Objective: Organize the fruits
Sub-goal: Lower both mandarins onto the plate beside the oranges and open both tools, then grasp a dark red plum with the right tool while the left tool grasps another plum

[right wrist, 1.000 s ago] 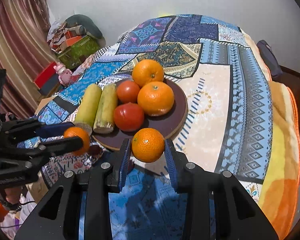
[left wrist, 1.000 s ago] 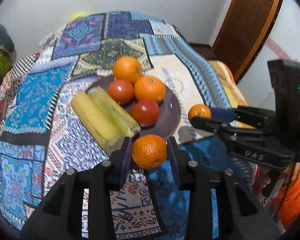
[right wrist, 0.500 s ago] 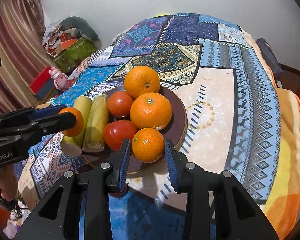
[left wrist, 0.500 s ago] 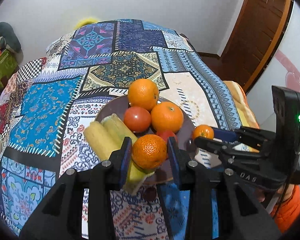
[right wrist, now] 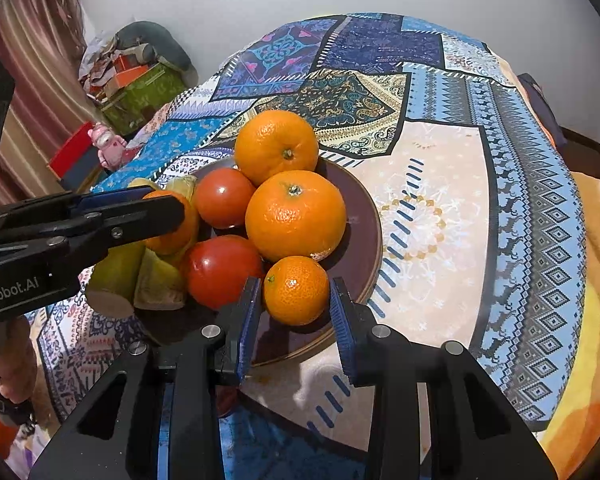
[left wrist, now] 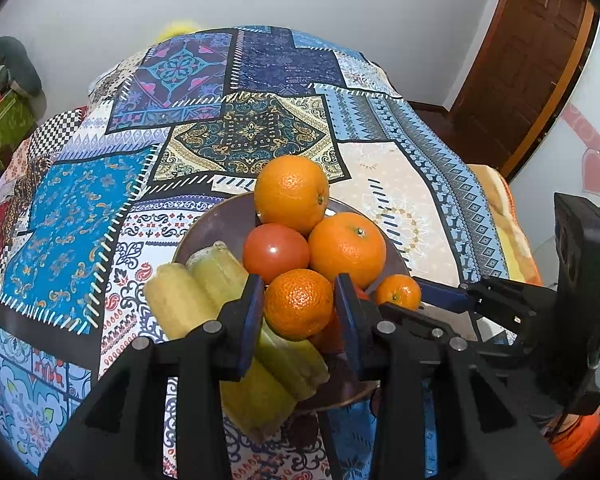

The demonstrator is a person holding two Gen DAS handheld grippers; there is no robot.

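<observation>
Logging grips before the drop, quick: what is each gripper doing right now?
Left gripper: closed on a mandarin.
Right gripper: closed on a smaller mandarin.

Both of my wrist views are bright and evenly lit by soft indoor light, colours vivid, with no harsh glare. Small white highlights sit on the upper tomato [left wrist: 276, 253] and on the tomato [right wrist: 220, 270] nearest my right camera, so the light comes from above. Soft shadows gather under the fruit on the brown plate [right wrist: 360, 216] and beneath my black claws. Focus is sharp at the centre. The fisheye lens bends the patterned bedspread [left wrist: 80, 208] into a dome, and black vignetting darkens every corner. No motion blur shows.
</observation>
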